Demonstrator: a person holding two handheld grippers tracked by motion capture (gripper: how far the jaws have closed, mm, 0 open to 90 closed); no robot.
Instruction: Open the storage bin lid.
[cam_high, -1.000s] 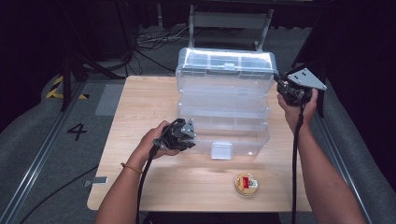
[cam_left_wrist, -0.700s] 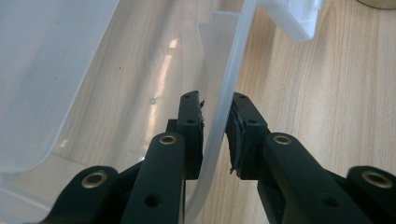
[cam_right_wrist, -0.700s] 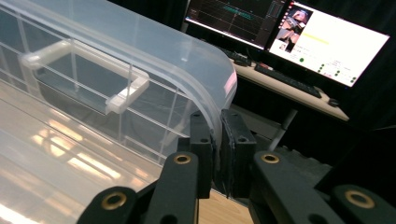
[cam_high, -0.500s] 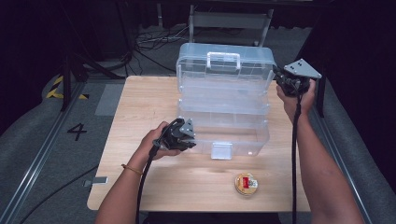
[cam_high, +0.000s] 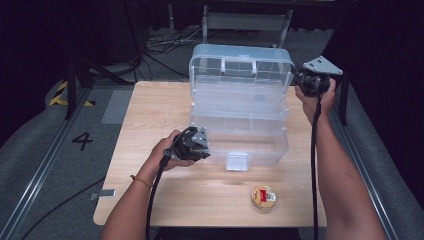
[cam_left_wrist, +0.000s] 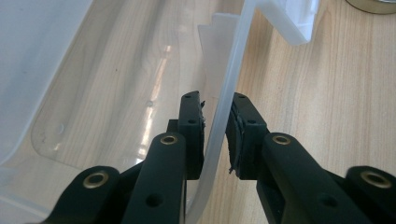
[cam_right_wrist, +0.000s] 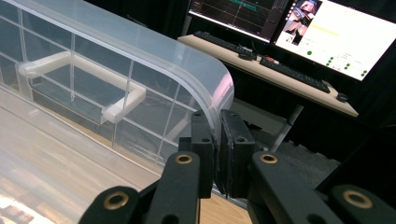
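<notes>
Plastic box (cam_high: 240, 117), clear and big, sits in the middle of the wooden table (cam_high: 150, 120) with its lid (cam_high: 241, 62) tipped up at the back. A small round tin (cam_high: 263, 197) lies near the front edge, apart from the box. Dark floor, cables and bright screens (cam_right_wrist: 327, 28) are around. The left gripper (cam_high: 204, 145) lies low, its jaws pinching the box's front wall (cam_left_wrist: 219, 121). The right gripper (cam_high: 300, 80) is held high, its jaws squeezed tight on the lid's corner.
</notes>
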